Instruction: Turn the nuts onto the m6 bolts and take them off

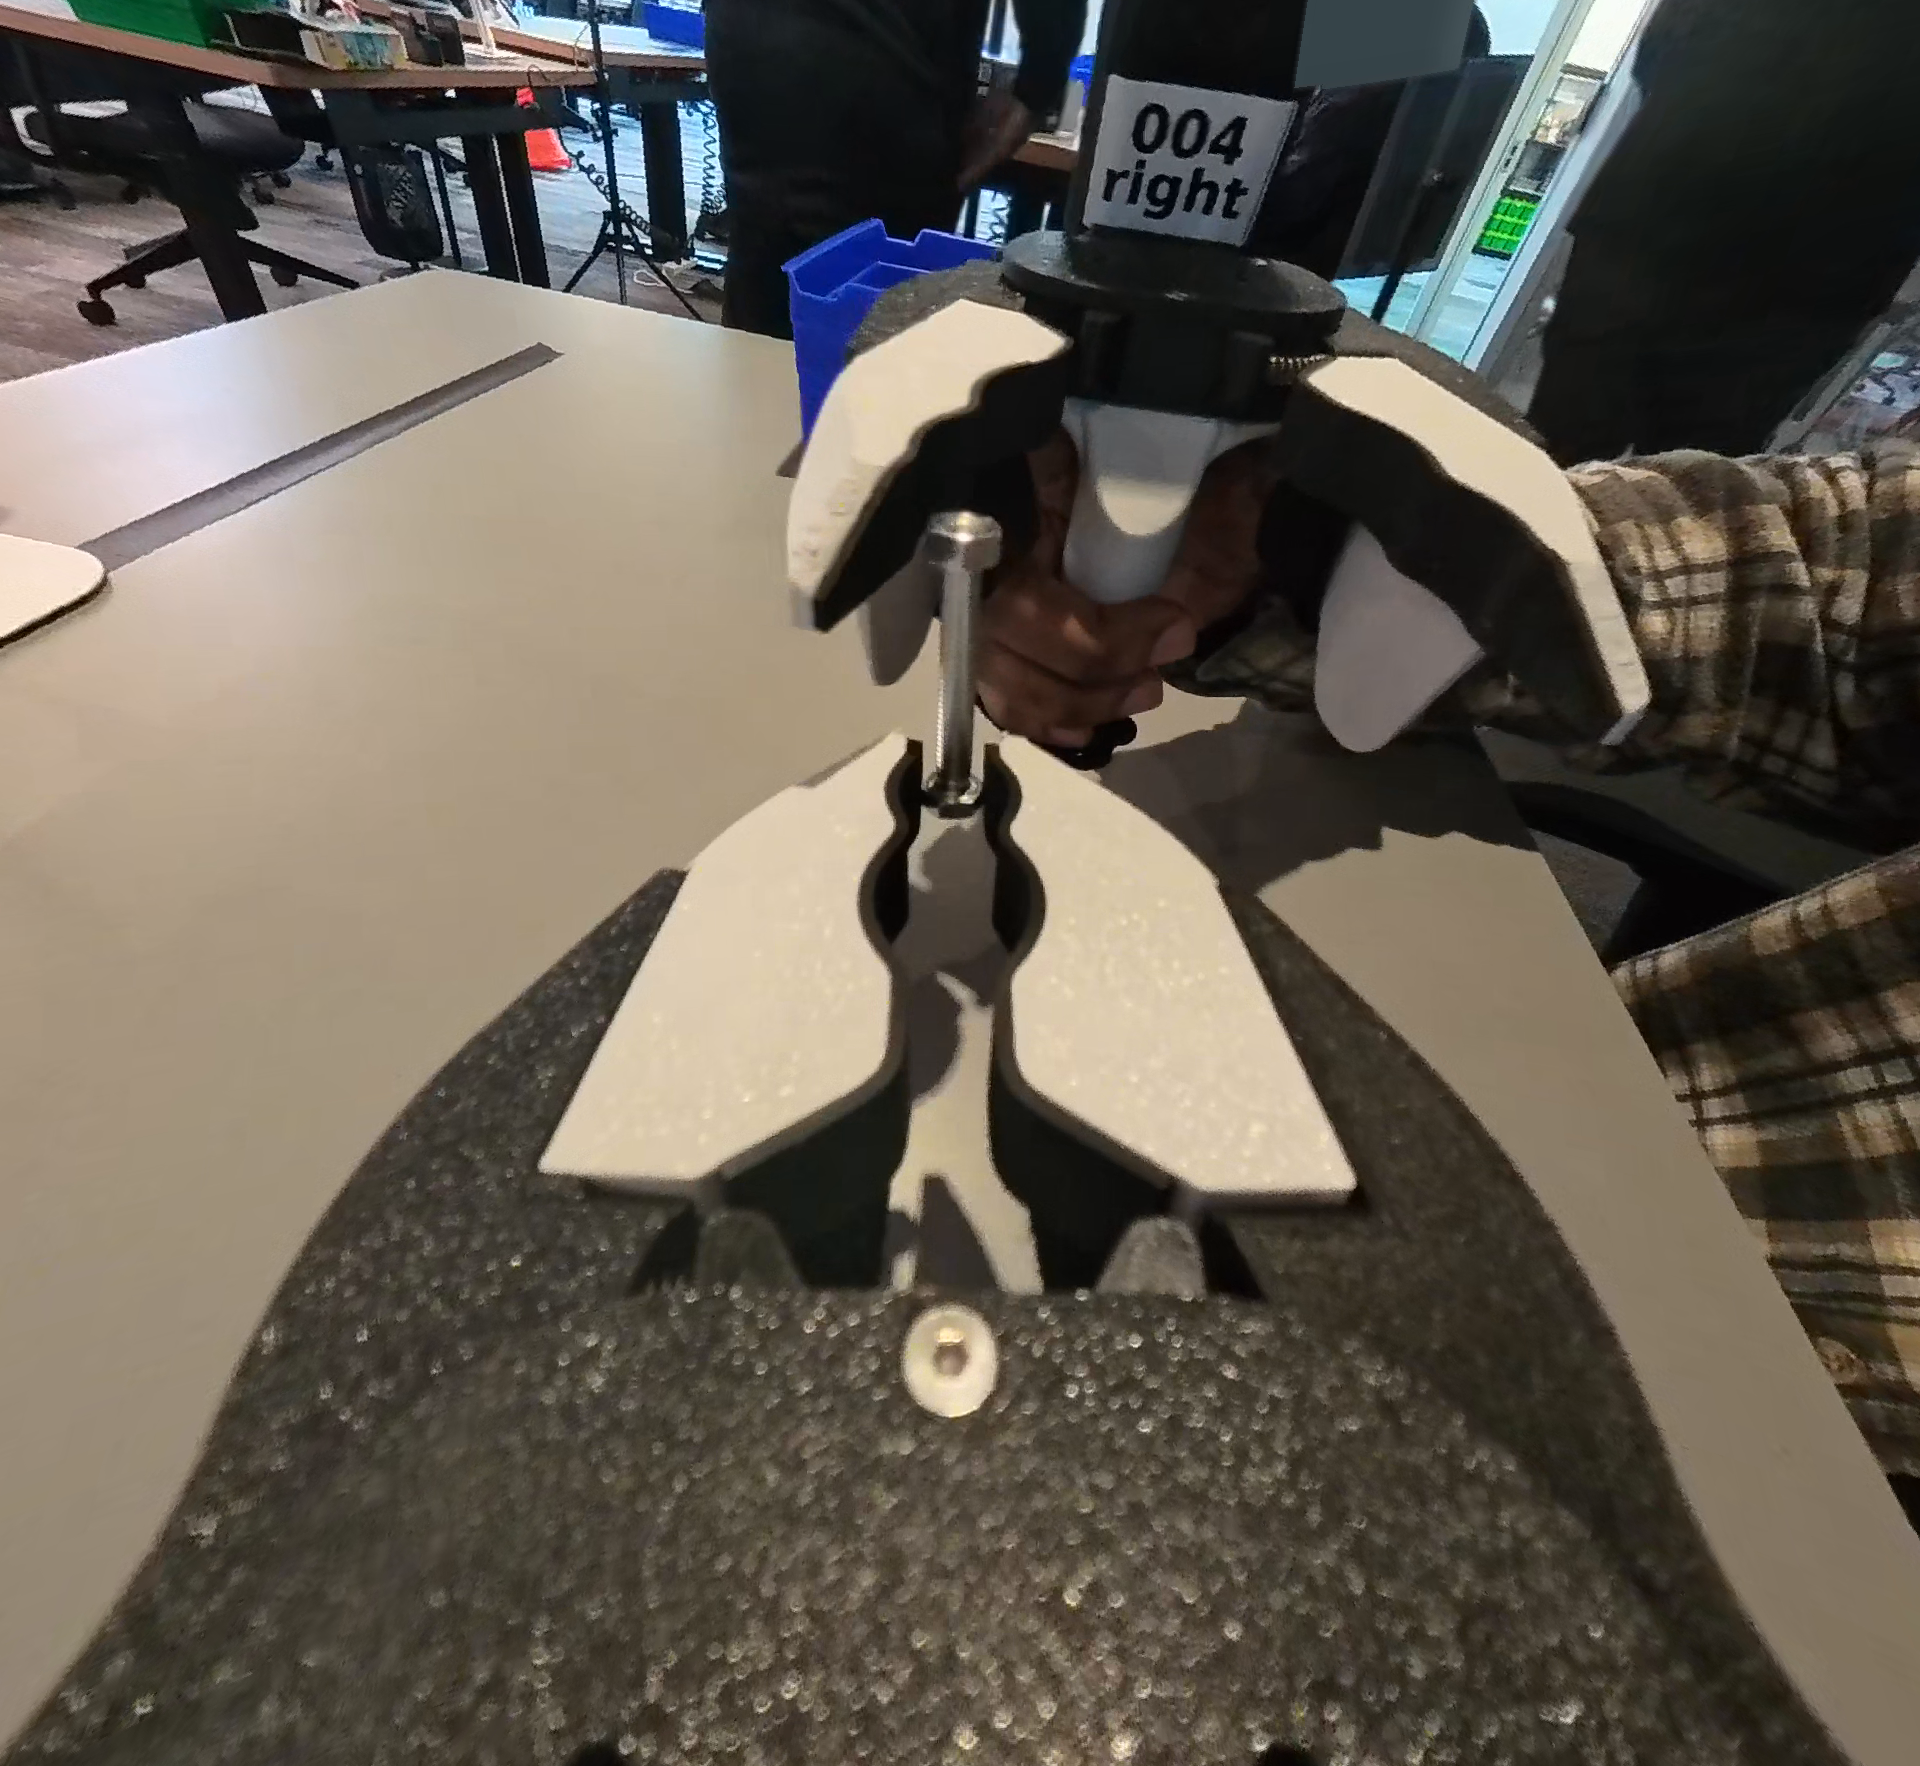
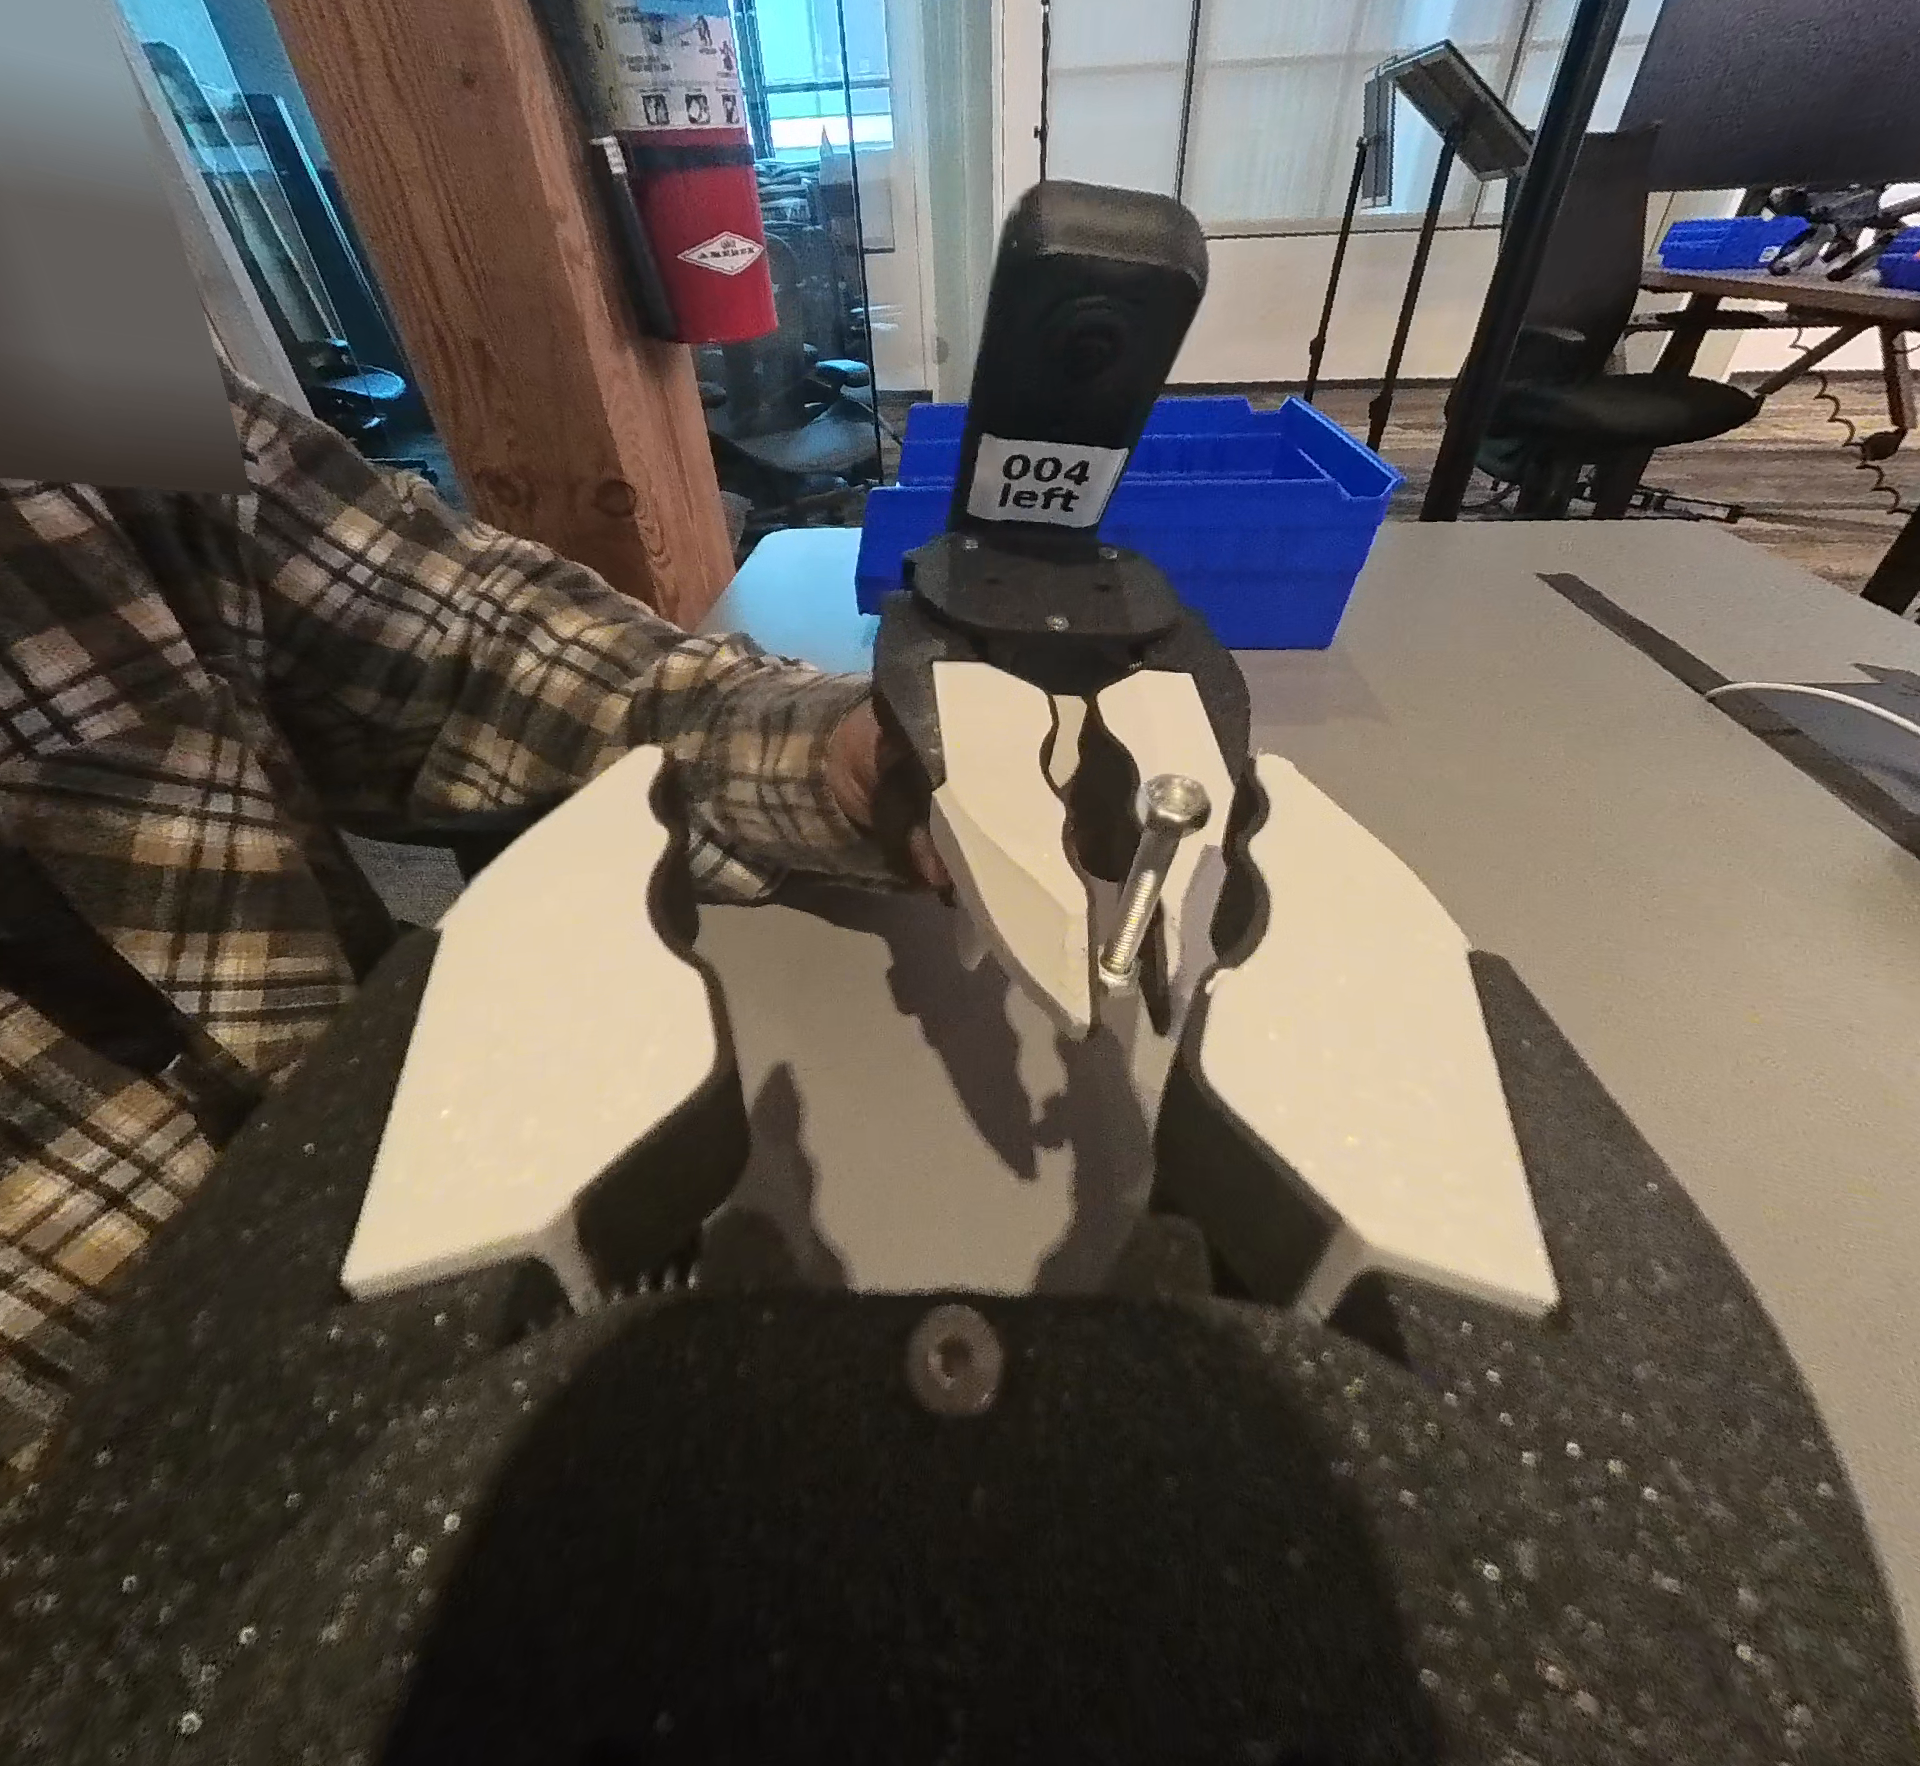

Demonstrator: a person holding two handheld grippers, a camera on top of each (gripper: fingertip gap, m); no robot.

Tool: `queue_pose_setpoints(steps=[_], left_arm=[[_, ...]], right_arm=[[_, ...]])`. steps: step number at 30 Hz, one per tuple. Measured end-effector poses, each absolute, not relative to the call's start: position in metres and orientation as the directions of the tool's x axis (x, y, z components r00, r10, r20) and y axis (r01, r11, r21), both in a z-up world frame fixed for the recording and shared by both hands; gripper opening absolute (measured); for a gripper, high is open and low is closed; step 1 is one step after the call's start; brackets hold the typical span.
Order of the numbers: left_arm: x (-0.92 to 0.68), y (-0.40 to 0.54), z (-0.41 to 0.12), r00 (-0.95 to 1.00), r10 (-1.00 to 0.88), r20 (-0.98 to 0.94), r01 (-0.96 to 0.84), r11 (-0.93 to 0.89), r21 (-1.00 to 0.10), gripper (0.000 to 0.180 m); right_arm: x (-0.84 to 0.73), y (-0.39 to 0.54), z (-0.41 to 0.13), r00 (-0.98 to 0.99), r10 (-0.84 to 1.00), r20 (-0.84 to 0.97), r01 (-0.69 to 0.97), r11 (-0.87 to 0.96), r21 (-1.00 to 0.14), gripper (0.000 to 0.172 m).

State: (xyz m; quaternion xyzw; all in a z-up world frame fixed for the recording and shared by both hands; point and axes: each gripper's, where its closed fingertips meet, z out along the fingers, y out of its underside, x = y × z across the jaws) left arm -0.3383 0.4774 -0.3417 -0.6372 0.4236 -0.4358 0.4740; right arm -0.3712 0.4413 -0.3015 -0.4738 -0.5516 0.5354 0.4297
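My left gripper (image 1: 956, 766) is shut on a small silver hex nut (image 1: 957, 794) at its fingertips. A long silver bolt (image 1: 958, 656) stands up out of the nut, with its hex head (image 1: 965, 537) on top. In the right wrist view the bolt (image 2: 1141, 885) leans from the left gripper's tips (image 2: 1127, 994). My right gripper (image 2: 956, 781) is wide open and holds nothing. Its fingers (image 2: 1351, 885) stand on either side of the left gripper without touching the bolt. In the left wrist view the right gripper (image 1: 1132, 688) faces me, and one of its fingers (image 1: 862, 511) is just behind the bolt head.
A grey table (image 1: 416, 677) with a dark slot (image 1: 312, 449) lies below. A blue bin (image 2: 1247, 511) stands at the far edge and also shows in the left wrist view (image 1: 831, 303). A plaid sleeve (image 1: 1766, 594) holds the right gripper. A person in black (image 1: 852, 54) stands behind. The gap from one gripper's tips to the other's is roughly 5 cm.
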Motion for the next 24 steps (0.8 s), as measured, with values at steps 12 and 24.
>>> queue_pose_setpoints(steps=[12,24], left_arm=[[-0.3401,0.4797,-0.3417,0.271,-0.949,0.163,-0.124,-0.202,-0.971,0.011],[-0.3403,0.4802,-0.342,0.275,-0.948,0.164,-0.127,-0.204,-0.971,0.011]], right_arm=[[-0.3657,0.4429,-0.3021,-0.167,0.986,-0.021,0.082,-0.007,-0.997,0.095],[-0.3611,0.4446,-0.3035,-0.148,0.989,-0.021,0.081,-0.009,-0.997,0.095]])
